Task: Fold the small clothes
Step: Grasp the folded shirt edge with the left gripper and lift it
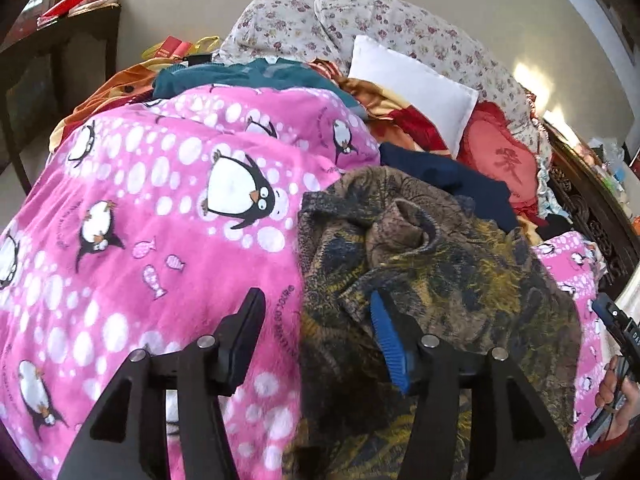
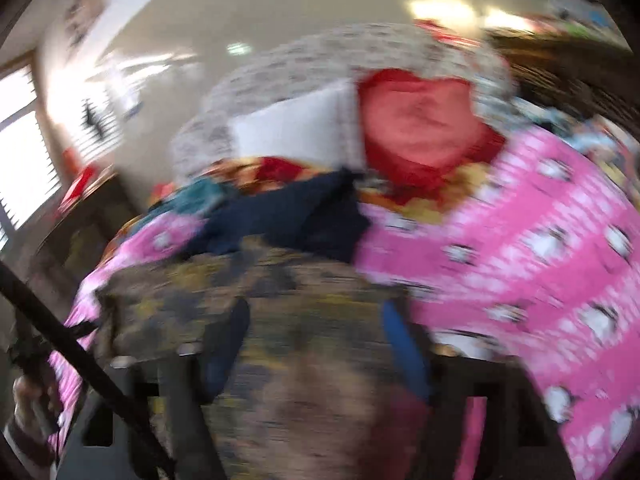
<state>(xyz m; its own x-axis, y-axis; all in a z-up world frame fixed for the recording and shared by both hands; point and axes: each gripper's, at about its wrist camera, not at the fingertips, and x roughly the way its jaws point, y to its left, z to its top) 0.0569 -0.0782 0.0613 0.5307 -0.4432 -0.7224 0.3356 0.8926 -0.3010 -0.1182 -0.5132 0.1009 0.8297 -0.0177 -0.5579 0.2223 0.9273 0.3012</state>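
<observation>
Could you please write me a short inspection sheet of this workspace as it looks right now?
Surface: a bed covered by a pink penguin blanket.
Job's things: a brown and yellow patterned garment lies crumpled on the blanket; a dark navy cloth and a teal cloth lie beyond it.
Clutter: a white pillow, a red cushion and floral bedding at the head end.
Grippers: the left gripper is open, one finger over the garment's edge, the other over the blanket; the right gripper looks open over the garment, but that view is blurred.
Cables: nothing seen for certain.
Surroundings: a dark side table, a carved wooden bed frame.
</observation>
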